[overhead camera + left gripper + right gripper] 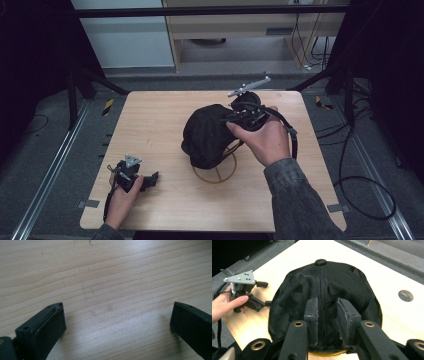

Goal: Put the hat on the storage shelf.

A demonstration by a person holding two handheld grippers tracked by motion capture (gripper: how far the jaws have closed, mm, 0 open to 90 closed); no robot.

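A: Where's the work at right now?

B: The black mesh cap [207, 134] sits draped over a gold wire stand [216, 172] near the middle of the bench [165, 200]. The right tongs [327, 315] are down on its rear panel, jaws close together with a fold of mesh between them. I'd call that clamped on the cap, though the fabric is dark and I can't be fully sure how much is pinched.

A: So a grasp step?

B: That's my reading: the cap is being gripped on the stand, either to lift it off or to settle it.

A: And the other hand?

B: The left tongs [150, 179] rest low near the bench's left front corner, well apart from the cap, jaws spread wide over bare wood, holding nothing.

A: What does the next move need?

B: A firm pinch and a straight, gentle pull, since the light stand could tip or drag along. The left tongs could come over to steady its ring.
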